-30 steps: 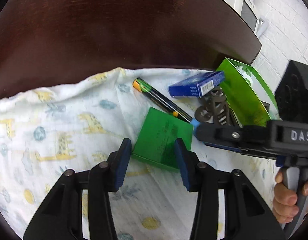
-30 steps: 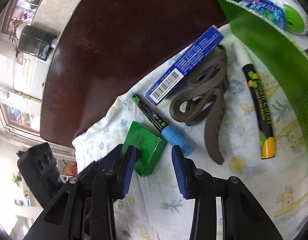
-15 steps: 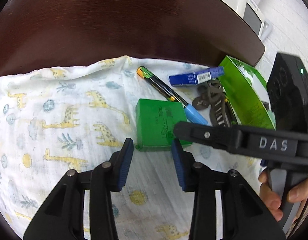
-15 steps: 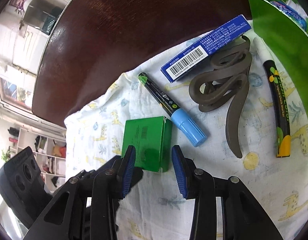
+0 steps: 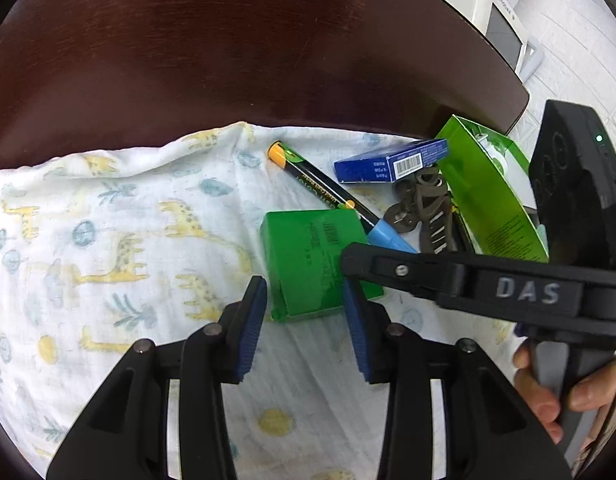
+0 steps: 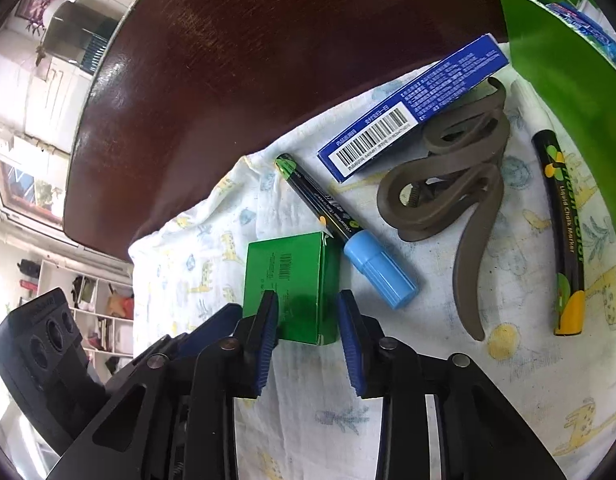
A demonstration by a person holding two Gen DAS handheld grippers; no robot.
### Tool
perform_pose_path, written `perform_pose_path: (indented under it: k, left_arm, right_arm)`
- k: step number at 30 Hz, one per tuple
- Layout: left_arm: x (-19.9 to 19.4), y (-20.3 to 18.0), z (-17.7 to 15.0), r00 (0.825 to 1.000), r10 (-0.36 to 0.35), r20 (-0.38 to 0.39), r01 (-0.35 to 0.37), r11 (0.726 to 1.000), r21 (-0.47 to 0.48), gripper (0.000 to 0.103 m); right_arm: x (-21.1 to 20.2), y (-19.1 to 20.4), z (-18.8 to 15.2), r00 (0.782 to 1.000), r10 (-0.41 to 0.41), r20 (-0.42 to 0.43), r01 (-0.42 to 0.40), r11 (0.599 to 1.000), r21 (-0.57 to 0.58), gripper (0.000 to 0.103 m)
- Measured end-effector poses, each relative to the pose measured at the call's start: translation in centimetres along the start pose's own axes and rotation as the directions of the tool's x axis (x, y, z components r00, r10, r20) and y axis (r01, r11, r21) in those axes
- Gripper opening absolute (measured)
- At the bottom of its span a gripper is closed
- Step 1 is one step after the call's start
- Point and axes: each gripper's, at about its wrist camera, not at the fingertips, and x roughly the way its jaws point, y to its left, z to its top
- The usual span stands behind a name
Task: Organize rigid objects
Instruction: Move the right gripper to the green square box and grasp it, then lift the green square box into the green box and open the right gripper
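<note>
A small green box (image 5: 312,260) (image 6: 288,280) lies flat on the giraffe-print cloth (image 5: 108,240). My left gripper (image 5: 304,324) is open just short of its near edge. My right gripper (image 6: 308,328) is open with its pads either side of the box's near end; its finger crosses the left wrist view (image 5: 428,272). A black marker with a blue cap (image 6: 344,232) lies beside the box. Behind are a blue barcode box (image 6: 412,108), a brown hair claw (image 6: 448,196) and a second marker with a yellow end (image 6: 560,232).
A tall green carton (image 6: 568,80) (image 5: 488,200) holding items stands at the right edge of the cloth. The cloth lies on a dark wooden table (image 5: 228,60). A white appliance (image 5: 488,0) stands beyond the table's far corner.
The green box has gone from tilted up to lying flat on the cloth. My right gripper has moved in around the box's near end. My left gripper has drawn back a little.
</note>
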Motion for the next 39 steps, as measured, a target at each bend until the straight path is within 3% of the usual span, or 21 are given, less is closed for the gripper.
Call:
perform_pose_path:
  k: [3,7,13,22,29,39]
  left_arm:
    - [0.1,-0.5,0.0,1.0,-0.004,0.003,0.004,1.0,0.022,0.032]
    - [-0.3,-1.4,-0.4,1.0,0.007,0.01,-0.007,0.999,0.045,0.032]
    - [-2.7,-2.9,-0.7,0.999,0.019,0.049,-0.023,0.997,0.075,0.032]
    - [-6.1,-8.9,0.7,0.991,0.002,0.13,-0.027,0.982,0.189,0.032]
    - [-4.2,-16.8,2.7,0.989,-0.047,0.14,0.002,0.953,0.302,0.032]
    - [1.8,-26.8,4.3,0.994,-0.093,0.05,0.063,0.904,0.422,0.032]
  right_arm:
    - [0.3,-0.1,0.4,1.0,0.007,-0.001,-0.007,1.0,0.019,0.029]
    - [-0.3,0.5,0.1,1.0,-0.014,0.001,0.014,0.999,-0.045,0.029]
    - [-2.0,1.0,-0.5,0.999,0.031,0.01,-0.03,0.998,-0.062,0.029]
    - [-9.1,0.4,-0.9,0.987,0.073,0.141,-0.058,0.992,-0.109,0.029]
    - [-15.5,-3.7,-0.3,0.963,0.067,0.262,-0.051,0.996,-0.068,0.029]
    - [-21.5,-13.8,0.2,0.933,0.007,0.361,-0.04,0.996,0.083,0.029]
